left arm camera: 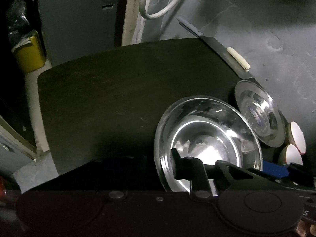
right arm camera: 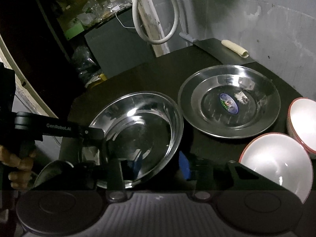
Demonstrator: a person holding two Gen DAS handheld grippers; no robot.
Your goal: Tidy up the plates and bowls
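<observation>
A steel plate (right arm camera: 138,134) is tilted up above the dark table (right arm camera: 167,75); it also shows in the left wrist view (left arm camera: 207,138). My left gripper (right arm camera: 98,144) is shut on its near left rim. My right gripper (right arm camera: 158,165) is open, its blue-padded fingers either side of the plate's near right rim. A second steel plate (right arm camera: 229,102) with a blue sticker lies flat behind it, also in the left wrist view (left arm camera: 258,114). Two white bowls with red rims (right arm camera: 276,164) (right arm camera: 304,122) stand at the right.
A dark board (right arm camera: 223,51) with a pale roll (right arm camera: 235,48) lies at the table's back by the grey wall. A white hose (right arm camera: 156,19) hangs behind. A grey cabinet (right arm camera: 118,47) and clutter stand beyond the table's left edge.
</observation>
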